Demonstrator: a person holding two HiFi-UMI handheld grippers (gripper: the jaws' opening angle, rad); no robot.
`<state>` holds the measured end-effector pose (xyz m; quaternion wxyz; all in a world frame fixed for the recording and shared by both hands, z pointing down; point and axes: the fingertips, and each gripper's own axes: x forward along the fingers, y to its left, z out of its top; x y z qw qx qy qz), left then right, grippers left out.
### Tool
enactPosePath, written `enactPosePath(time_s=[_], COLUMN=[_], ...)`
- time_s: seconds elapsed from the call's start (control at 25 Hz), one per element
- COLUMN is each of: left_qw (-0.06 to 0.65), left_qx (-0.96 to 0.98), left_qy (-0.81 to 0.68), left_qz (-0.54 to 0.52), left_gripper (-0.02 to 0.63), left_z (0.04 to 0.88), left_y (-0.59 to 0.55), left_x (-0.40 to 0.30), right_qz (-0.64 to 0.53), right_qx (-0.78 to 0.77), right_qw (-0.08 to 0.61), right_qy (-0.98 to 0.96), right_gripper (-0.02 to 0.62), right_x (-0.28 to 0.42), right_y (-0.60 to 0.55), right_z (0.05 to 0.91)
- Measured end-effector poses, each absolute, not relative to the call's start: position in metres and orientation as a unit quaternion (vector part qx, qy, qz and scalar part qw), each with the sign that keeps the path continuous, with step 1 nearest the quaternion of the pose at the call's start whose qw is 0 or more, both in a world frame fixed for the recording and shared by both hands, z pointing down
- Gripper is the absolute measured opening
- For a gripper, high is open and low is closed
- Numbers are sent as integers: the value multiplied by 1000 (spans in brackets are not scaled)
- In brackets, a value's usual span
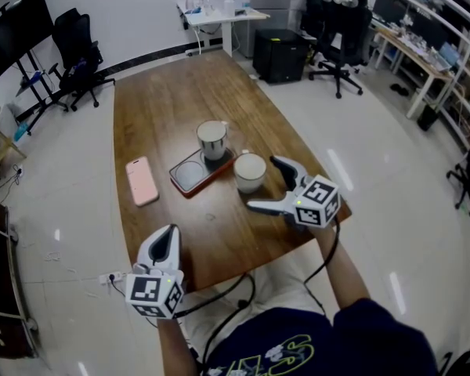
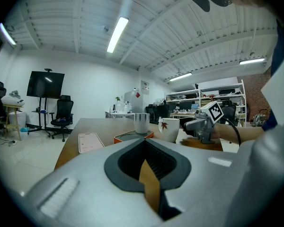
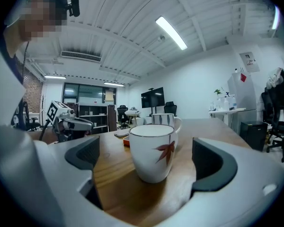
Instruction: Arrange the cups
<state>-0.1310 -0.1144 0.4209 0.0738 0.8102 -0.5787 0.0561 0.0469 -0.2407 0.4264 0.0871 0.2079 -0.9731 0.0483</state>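
Right gripper view shows the leaf cup (image 3: 154, 150) standing upright on the table (image 3: 118, 193) between the fingers (image 3: 213, 164) of the right gripper (image 3: 144, 167), which are spread wide. Bare wood shows on both sides of the cup, so neither pad touches it.

From the head view, this cup sits just beside the tray (image 1: 189, 175), at its 3 o'clock. The striped cup (image 1: 211, 139) stands on the tray's far end, at about 1 o'clock. A phone (image 1: 142, 180) lies apart at the tray's 9 o'clock. The right gripper comes at the leaf cup from roughly 4 o'clock. The left gripper (image 2: 144, 148) hangs low off the near table edge with its fingers closed together on nothing.

The step looks like work on the leaf cup at the tray's side, though I cannot tell whether it is a set-down or a pick-up.

- **Backing away:** draw the fingers straight out along their own line toward 4 o'clock, without swinging sideways, because a brushed wall would skid the cup into the tray.
- **Gripping:** centre the cup first, then close evenly at mid-height so it does not tip.
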Motion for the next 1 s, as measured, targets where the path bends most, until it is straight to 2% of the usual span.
enactPosePath(time_s=[0.56,0.88,1.0], left_qw=[73,73,73], left_qx=[810,810,810], left_qy=[-579,-579,-579], left_qz=[56,56,56], left_gripper=[2,2,2], left_z=[422,422,421], left_y=[-115,-115,-115], left_x=[-131,-131,-130], right_qz=[56,70,74], right_qx=[196,191,187], right_qw=[97,128,136], right_qy=[-974,-971,-970], right_gripper=[578,572,521], right_x=[22,15,14], right_y=[-253,-257,-257], right_z=[430,439,442])
